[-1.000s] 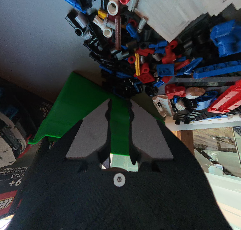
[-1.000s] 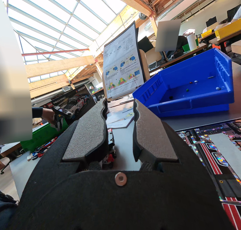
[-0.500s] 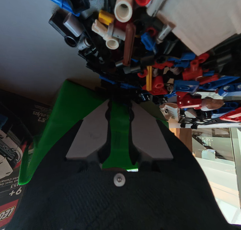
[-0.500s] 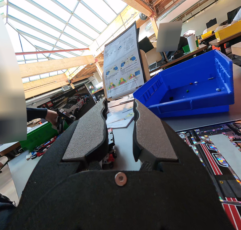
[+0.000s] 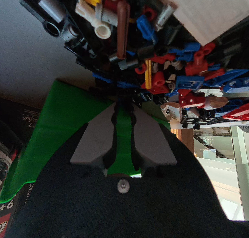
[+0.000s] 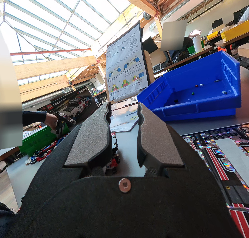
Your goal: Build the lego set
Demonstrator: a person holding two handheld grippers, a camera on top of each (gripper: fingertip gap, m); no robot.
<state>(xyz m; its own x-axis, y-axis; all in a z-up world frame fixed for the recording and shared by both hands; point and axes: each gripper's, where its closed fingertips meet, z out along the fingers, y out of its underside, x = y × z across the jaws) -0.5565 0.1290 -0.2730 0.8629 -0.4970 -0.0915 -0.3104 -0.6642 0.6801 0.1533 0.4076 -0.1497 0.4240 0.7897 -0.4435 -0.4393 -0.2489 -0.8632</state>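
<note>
At far left, left gripper (image 5: 124, 106) open above a green bin (image 5: 64, 110), fingertips right at the black edge of a loose brick pile (image 5: 148, 64) on the pale table (image 5: 27, 49); cannot tell whether touching any piece. Further right, right gripper (image 6: 124, 107) open and bare, low over the table, with a small black part-built model (image 6: 114, 157) just beside its left finger, a booklet (image 6: 121, 120) ahead, a blue bin (image 6: 195, 96) to the right.

Black ribbed gripper bodies, grey textured fingers (image 6: 87, 139) (wavy black inner edges), central silver screw (image 6: 124, 185), dark sleeve (image 6: 33, 118).
</note>
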